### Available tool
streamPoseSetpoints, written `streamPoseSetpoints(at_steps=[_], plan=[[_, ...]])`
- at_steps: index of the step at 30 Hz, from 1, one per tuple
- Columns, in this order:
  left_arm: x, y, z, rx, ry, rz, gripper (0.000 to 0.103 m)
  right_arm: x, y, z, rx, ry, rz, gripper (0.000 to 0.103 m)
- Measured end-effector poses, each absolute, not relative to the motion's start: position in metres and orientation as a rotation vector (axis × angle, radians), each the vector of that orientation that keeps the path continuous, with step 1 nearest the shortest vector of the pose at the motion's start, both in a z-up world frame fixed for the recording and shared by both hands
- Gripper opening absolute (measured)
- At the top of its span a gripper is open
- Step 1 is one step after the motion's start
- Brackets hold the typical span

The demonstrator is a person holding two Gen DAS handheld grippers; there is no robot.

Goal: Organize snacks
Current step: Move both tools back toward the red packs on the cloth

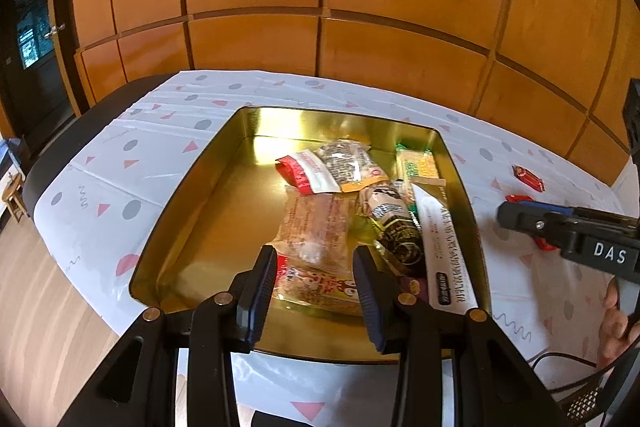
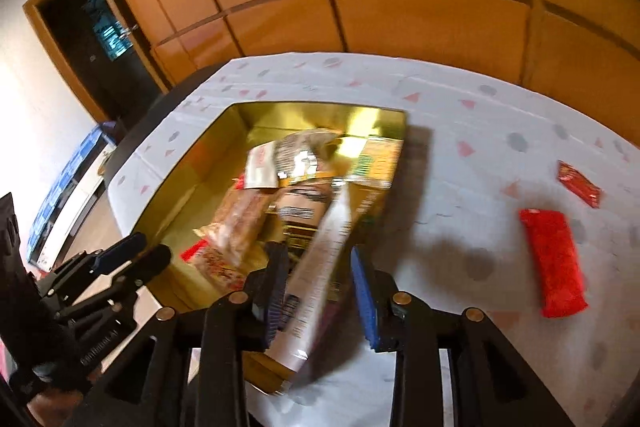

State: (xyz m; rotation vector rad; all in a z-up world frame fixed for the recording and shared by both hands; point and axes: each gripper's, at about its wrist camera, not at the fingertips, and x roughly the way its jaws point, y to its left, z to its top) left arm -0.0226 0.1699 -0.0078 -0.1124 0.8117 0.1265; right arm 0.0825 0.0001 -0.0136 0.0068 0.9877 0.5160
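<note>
A gold tin box [image 1: 192, 203] on the table holds several snack packets: a clear-wrapped cake [image 1: 316, 227], a dark packet [image 1: 396, 227] and a long white packet [image 1: 440, 243] leaning on the right wall. My left gripper [image 1: 316, 291] is open and empty over the box's near edge. My right gripper [image 2: 320, 291] is open, its jaws either side of the white packet [image 2: 320, 267], which rests on the box rim [image 2: 168, 187]; this view is blurred. The right gripper also shows in the left wrist view [image 1: 520, 215].
Two red packets lie on the patterned tablecloth right of the box: a large one [image 2: 554, 259] and a small one [image 2: 580, 183], the small one also in the left wrist view [image 1: 528, 177]. Wooden cabinets stand behind. The table edge is at left.
</note>
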Motion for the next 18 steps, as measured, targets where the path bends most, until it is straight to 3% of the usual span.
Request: streamPoseSetpoints(at_steps=[3,18], plan=[[-0.022,0.164,-0.006,-0.104,0.811,0.106,0.04,0.081,-0.02,-0.011,0.007,0.972,0.478,0.046],[-0.002,0.108,0.014,-0.044,0.807,-0.055,0.04,0.094,-0.148,-0.009,-0.019,0.953,0.205,0.053]])
